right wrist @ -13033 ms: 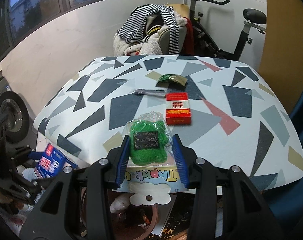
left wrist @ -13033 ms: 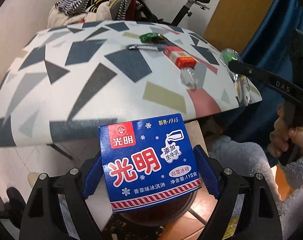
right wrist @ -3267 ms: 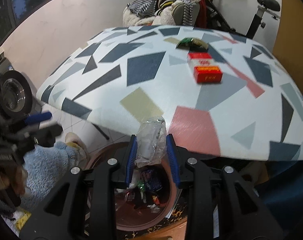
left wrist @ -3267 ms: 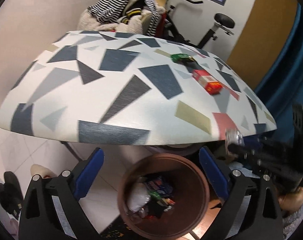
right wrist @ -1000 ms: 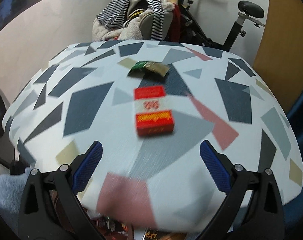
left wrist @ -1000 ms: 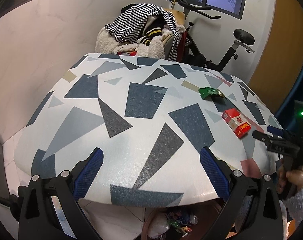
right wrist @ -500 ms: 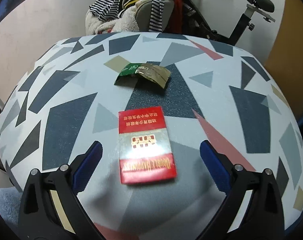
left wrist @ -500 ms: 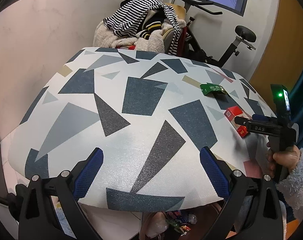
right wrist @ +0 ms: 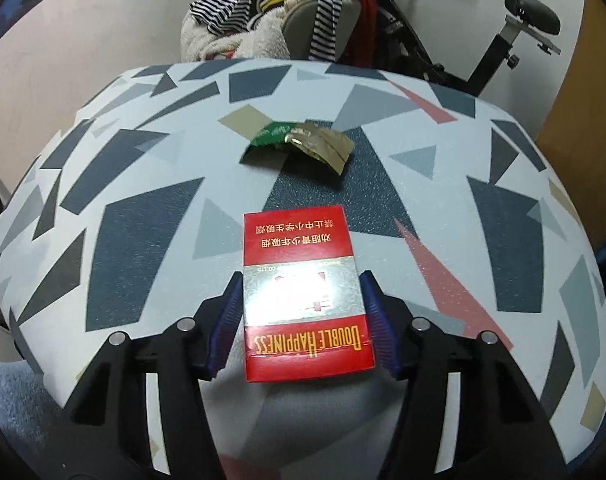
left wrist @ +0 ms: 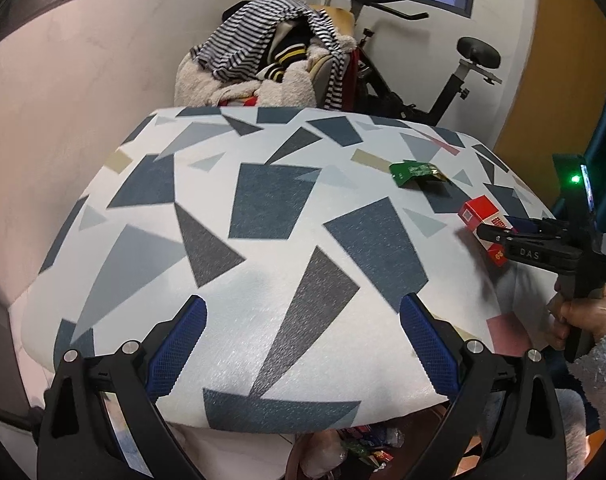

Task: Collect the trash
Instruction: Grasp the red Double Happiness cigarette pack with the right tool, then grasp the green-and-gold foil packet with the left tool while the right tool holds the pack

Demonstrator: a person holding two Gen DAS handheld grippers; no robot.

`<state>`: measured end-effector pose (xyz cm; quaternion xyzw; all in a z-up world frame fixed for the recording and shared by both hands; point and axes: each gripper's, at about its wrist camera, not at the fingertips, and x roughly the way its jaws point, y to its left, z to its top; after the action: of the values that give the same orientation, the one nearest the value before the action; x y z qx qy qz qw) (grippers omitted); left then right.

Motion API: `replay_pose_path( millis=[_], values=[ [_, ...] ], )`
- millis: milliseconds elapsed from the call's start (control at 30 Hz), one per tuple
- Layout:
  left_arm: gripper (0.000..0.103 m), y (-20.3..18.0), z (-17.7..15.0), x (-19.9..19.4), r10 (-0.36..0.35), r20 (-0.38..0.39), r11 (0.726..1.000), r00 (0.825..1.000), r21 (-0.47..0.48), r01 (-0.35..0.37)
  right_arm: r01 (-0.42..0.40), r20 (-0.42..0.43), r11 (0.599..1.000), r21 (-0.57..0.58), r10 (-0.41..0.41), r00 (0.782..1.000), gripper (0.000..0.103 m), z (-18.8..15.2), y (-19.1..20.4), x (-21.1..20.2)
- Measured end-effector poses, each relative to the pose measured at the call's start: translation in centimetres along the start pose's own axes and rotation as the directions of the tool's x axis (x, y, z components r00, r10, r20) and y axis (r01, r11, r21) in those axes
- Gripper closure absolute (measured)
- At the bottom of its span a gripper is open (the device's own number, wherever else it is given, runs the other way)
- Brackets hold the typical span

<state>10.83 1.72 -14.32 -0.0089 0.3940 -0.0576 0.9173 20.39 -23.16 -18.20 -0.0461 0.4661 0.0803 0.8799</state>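
A red cigarette pack (right wrist: 303, 304) lies flat on the patterned table (right wrist: 143, 220). My right gripper (right wrist: 301, 280) straddles it with its jaws closing, and the blue pads (right wrist: 229, 312) sit against both long sides. In the left wrist view the same right gripper (left wrist: 499, 232) covers the red pack (left wrist: 477, 210) at the table's right edge. A crumpled green and gold wrapper (right wrist: 303, 142) lies just beyond the pack, also visible as the green wrapper (left wrist: 417, 172). My left gripper (left wrist: 303, 308) hangs open over the table's near edge with nothing between its fingers.
A brown trash bin (left wrist: 343, 452) holding wrappers peeks out under the table's near edge. Behind the table stands a chair piled with striped clothes (left wrist: 271, 52) and an exercise bike (left wrist: 475, 56). A hand in a fluffy sleeve (left wrist: 587, 316) holds the right gripper.
The right gripper came forward over the red pack and its jaws narrowed from wide apart down to the pack's sides. The left gripper stayed about where it was.
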Motion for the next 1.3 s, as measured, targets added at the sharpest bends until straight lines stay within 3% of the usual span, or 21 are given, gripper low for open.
replay_pose_path(
  millis=[400, 733, 1033, 1300],
  values=[
    [0.008, -5.3, 2.9, 0.7, -0.012, 0.019, 0.986, 1.0, 0.167, 0.008, -0.014, 0.065, 0.999, 0.051, 0.011, 0.998, 0.044, -0.8, -2.0, -3.2],
    [0.008, -7.7, 5.4, 2.9, -0.07, -0.022, 0.987, 0.997, 0.146, 0.072, -0.024, 0.1, 0.994, 0.104, 0.014, 0.995, 0.044, -1.4, -5.0, -4.7],
    [0.008, -9.2, 7.4, 6.2, -0.087, -0.059, 0.983, 0.994, 0.155, 0.095, -0.024, 0.111, 0.991, 0.131, 0.009, 0.994, 0.044, -1.5, -6.6, -4.8],
    [0.008, -11.9, 9.3, 11.2, -0.074, -0.083, 0.951, 0.994, 0.295, 0.096, -0.023, 0.117, 0.988, 0.152, 0.005, 0.993, 0.044, -1.4, -7.9, -4.5]
  ],
)
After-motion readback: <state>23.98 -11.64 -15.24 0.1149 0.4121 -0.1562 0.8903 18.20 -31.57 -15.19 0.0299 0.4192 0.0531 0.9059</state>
